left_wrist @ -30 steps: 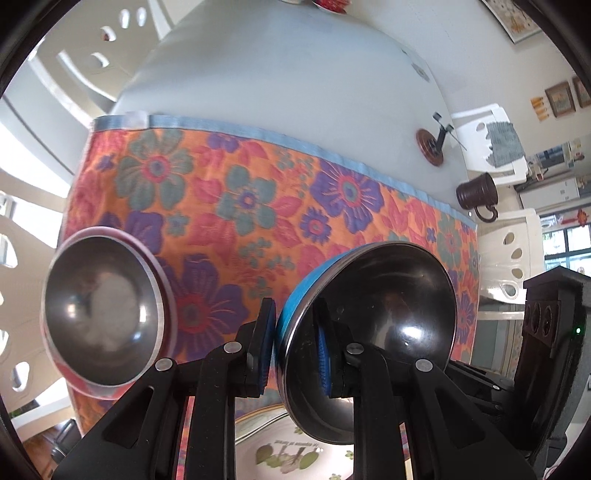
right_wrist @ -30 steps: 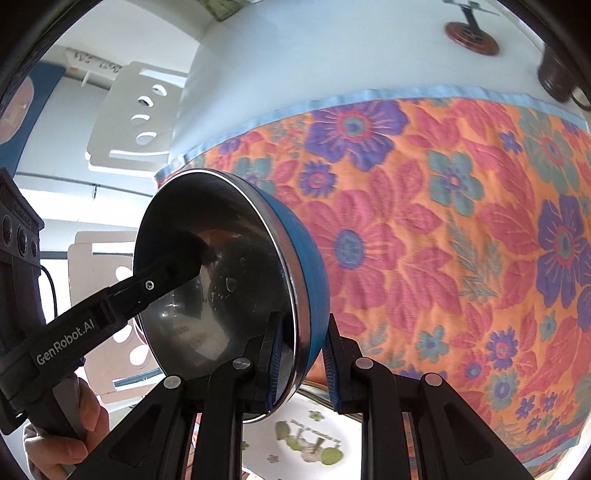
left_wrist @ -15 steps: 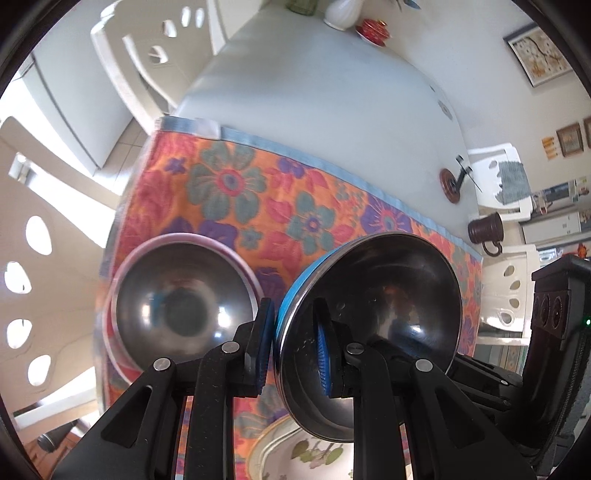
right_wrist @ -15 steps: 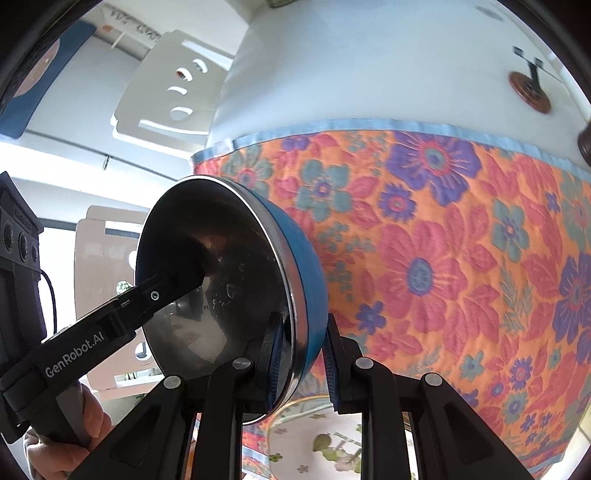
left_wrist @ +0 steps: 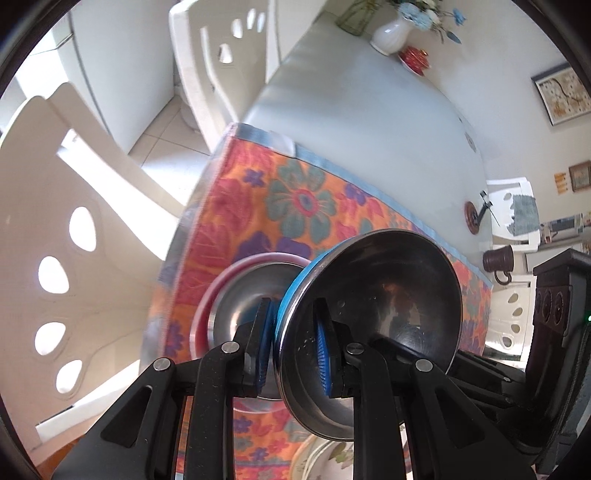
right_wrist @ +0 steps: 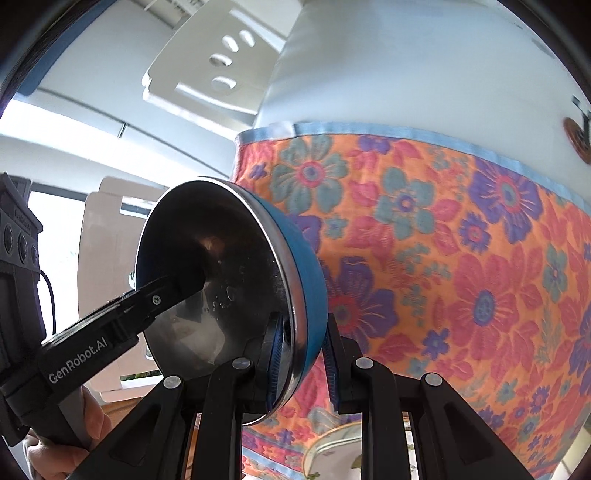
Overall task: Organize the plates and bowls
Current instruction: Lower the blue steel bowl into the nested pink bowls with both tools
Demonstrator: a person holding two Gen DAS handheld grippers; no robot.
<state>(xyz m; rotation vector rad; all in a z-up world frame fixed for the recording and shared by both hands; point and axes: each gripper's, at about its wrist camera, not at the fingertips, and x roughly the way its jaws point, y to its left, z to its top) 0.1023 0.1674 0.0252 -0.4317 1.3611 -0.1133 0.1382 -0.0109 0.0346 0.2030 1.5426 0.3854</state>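
Note:
Both grippers hold the same blue bowl with a steel inside, tilted on its side above the floral cloth. My left gripper (left_wrist: 291,343) is shut on the blue bowl's (left_wrist: 388,295) rim, one finger inside and one outside. My right gripper (right_wrist: 301,356) is shut on the blue bowl's (right_wrist: 221,280) opposite rim. A pink-rimmed steel bowl (left_wrist: 236,295) rests on the cloth just behind and left of the left gripper's fingers. A floral plate (left_wrist: 325,458) lies below at the near edge; it also shows in the right wrist view (right_wrist: 340,446).
The floral cloth (left_wrist: 295,206) covers the near end of a grey table (left_wrist: 369,110). White chairs (left_wrist: 74,236) stand to the left and far side. A dark mug (left_wrist: 498,260), a small brown stand (left_wrist: 474,218) and a white vase (left_wrist: 391,33) sit farther back.
Both grippers have carried the blue bowl leftward towards the table's left edge. The pink-rimmed bowl now sits right behind the left gripper's fingers, partly covered by the blue bowl.

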